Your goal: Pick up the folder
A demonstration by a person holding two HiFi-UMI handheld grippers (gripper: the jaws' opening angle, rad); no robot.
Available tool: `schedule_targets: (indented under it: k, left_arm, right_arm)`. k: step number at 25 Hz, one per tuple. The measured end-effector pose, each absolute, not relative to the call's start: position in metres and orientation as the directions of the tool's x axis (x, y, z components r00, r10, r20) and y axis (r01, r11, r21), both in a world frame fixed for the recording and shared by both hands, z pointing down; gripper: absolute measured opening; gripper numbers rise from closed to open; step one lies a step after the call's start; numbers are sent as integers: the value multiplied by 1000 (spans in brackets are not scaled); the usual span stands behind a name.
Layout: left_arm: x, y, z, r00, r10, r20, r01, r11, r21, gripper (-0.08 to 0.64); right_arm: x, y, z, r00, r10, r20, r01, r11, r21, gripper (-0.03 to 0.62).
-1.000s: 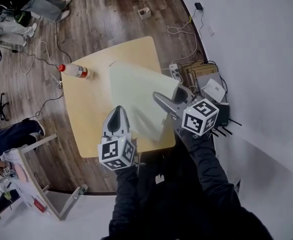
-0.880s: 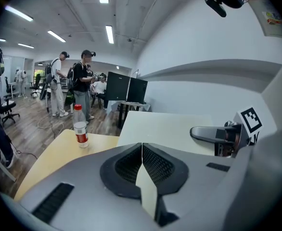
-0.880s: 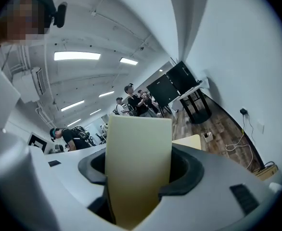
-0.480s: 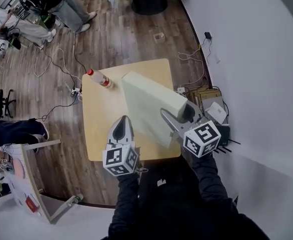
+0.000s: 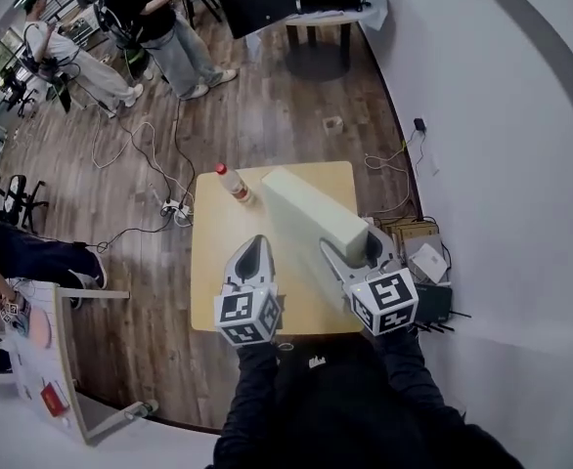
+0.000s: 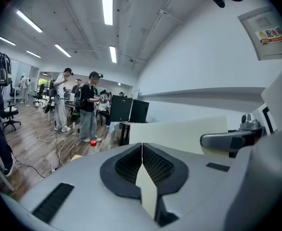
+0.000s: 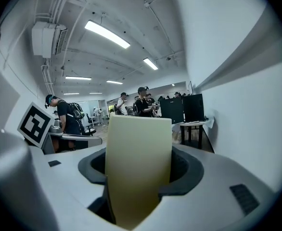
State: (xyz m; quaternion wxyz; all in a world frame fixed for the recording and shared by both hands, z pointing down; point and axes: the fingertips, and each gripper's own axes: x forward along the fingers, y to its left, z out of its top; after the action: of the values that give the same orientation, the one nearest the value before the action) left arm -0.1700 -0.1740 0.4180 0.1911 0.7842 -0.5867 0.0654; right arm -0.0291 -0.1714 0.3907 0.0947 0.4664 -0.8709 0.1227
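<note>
The folder (image 5: 311, 203) is a pale cream sheet held up off the yellow table (image 5: 213, 262), tilted on edge. My right gripper (image 5: 351, 250) is shut on its near right end; in the right gripper view the folder (image 7: 138, 153) stands upright between the jaws of that gripper (image 7: 140, 163). My left gripper (image 5: 257, 245) is at the folder's near left edge. In the left gripper view its jaws (image 6: 142, 150) meet at the tips with a thin cream strip of the folder pinched between them. The rest of the folder (image 6: 179, 134) spreads beyond.
A red-capped bottle (image 5: 233, 184) lies at the table's far left corner. Boxes and a power strip (image 5: 418, 252) sit by the white wall on the right. Cables (image 5: 140, 154) trail over the wooden floor. People (image 5: 159, 18) stand far back, near a dark table (image 5: 316, 8).
Both grippers have risen together with the folder, so the table looks smaller and farther below. The right gripper has rolled and the folder now stands more on edge.
</note>
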Motion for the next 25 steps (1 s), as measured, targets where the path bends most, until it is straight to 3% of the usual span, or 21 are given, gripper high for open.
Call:
schedule_targets:
  k: [10, 25]
  left_arm:
    - [-186, -184, 372, 309, -918, 250, -944, -263, 199, 34]
    - [-188, -193, 336, 322, -928, 189, -942, -293, 164, 34]
  right_arm:
    - [-61, -175, 344, -473, -845, 248, -872, 489, 0, 285]
    - [-79, -183, 305, -483, -859, 173, -869, 494, 30, 285]
